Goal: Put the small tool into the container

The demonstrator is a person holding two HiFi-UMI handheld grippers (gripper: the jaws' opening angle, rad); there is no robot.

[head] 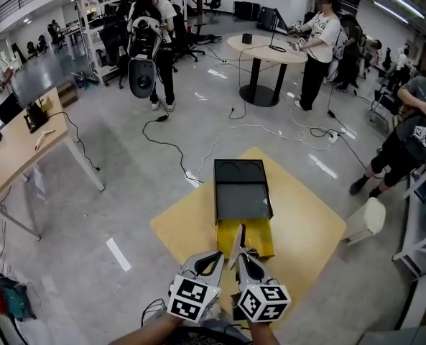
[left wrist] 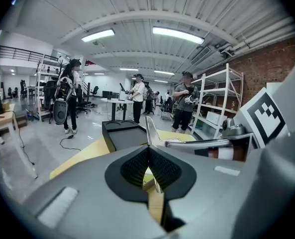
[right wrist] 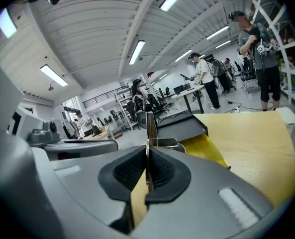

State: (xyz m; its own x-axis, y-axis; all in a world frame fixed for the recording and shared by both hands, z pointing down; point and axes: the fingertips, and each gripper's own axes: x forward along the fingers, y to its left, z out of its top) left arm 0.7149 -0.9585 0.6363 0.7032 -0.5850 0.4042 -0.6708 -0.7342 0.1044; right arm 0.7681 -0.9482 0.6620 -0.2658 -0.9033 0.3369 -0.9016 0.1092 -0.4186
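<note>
Two tongs sit low in the middle of the head view, tips close together. My right tongs [right wrist: 148,153] are pressed together on the small tool [right wrist: 149,126], a thin flat strip of bright metal. It stands upright out of the pads, seen edge-on in the right gripper view. My left tongs [left wrist: 148,151] are pressed together too. The blade rises just past their tips, and I cannot tell whether their pads touch it.

The tool is above the near part of the table [head: 306,228], just short of a yellow piece [head: 259,239]. That piece lies against the near side of the black container [head: 241,200] in the middle of the frame. The container's dark inside faces up, and I see nothing lying in it.

I judge the tool light, stiff and slick. A bare metal blade this thin gives the ribbed pads little to bite on, so it could pivot or slide if I swing it fast. Its edge may scratch, but it looks unlikely to break.

My hold on the lower end, flat faces against the pads, looks like the right place. It leaves the long free end to lead into the container. I would keep the squeeze firm, carry it up the frame over the yellow piece, and lower it until it lies nearly flat before letting go, so it neither bounces nor skates out.
</note>
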